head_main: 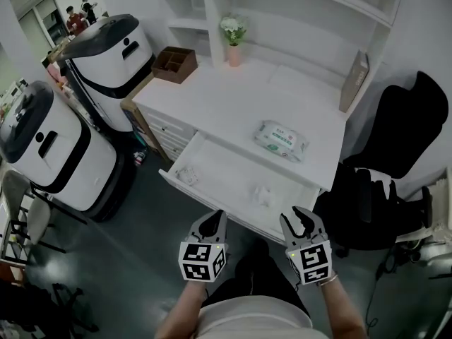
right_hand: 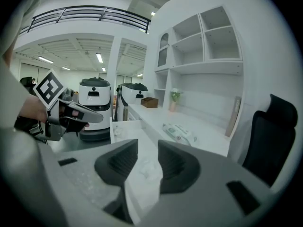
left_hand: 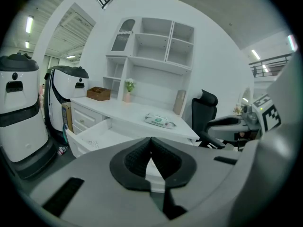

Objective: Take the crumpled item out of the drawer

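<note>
1. Claw state. My left claw (head_main: 215, 221) has its jaws closed tip to tip with nothing between them. My right claw (head_main: 299, 221) has its jaws parted by a moderate gap and carries nothing. Both hang side by side, short of the drawer front.

2. Target position. The drawer (head_main: 222, 164) stands pulled out below the desk (head_main: 233, 97). The crumpled item (head_main: 263, 195) lies on the drawer floor toward its right end, at about 11 o'clock from my right claw. In the right gripper view it sits in line with the gap between the jaws. It is not yet touched.

3. Other contents. A second small white object (head_main: 187, 177) lies at the drawer's left end, at about 11 o'clock from my left claw. It may be a paper scrap, but it is too small to identify.

4. Beyond the drawer. A wipes pack (head_main: 281, 140) rests on the desk at 12 o'clock, well apart from the target.

5. Step in hand: the approach. The pick has not begun.

6. Next move, as I judge it. Advance the right claw over the drawer rim, lower it with the jaws straddling the item, then close gently. The material looks light and compressible.
</note>
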`<state>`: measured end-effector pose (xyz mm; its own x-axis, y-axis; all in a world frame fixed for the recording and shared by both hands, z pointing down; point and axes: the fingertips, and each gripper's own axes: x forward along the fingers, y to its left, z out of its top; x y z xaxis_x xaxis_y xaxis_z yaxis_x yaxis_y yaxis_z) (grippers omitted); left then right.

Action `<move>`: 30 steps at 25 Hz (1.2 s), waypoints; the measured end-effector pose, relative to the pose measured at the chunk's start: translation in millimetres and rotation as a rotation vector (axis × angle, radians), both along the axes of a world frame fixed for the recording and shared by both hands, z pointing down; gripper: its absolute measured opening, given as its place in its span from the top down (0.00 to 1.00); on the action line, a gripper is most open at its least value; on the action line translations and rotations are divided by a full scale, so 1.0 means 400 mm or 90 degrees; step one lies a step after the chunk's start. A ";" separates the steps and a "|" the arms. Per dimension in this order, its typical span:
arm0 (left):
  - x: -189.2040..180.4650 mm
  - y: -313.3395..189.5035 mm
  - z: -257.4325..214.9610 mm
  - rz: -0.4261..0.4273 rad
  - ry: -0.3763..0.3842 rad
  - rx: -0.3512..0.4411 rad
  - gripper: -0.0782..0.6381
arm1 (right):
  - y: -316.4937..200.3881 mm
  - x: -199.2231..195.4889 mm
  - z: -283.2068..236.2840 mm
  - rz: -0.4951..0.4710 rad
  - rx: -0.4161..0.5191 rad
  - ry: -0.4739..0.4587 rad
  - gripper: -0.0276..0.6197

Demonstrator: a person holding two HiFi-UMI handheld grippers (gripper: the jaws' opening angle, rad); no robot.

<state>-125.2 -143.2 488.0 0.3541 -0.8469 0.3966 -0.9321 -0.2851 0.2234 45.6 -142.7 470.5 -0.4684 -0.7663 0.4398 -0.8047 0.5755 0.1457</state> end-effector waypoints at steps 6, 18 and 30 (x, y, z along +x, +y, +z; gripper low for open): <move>-0.011 -0.037 -0.003 -0.020 -0.004 -0.001 0.90 | -0.048 -0.008 0.033 -0.029 -0.030 0.001 0.78; -0.059 -0.102 0.006 -0.090 -0.016 -0.021 0.90 | -0.139 -0.042 0.148 -0.118 -0.098 0.033 0.78; -0.093 -0.108 0.041 -0.175 -0.025 -0.060 0.90 | -0.192 -0.091 0.284 -0.212 -0.174 0.076 0.78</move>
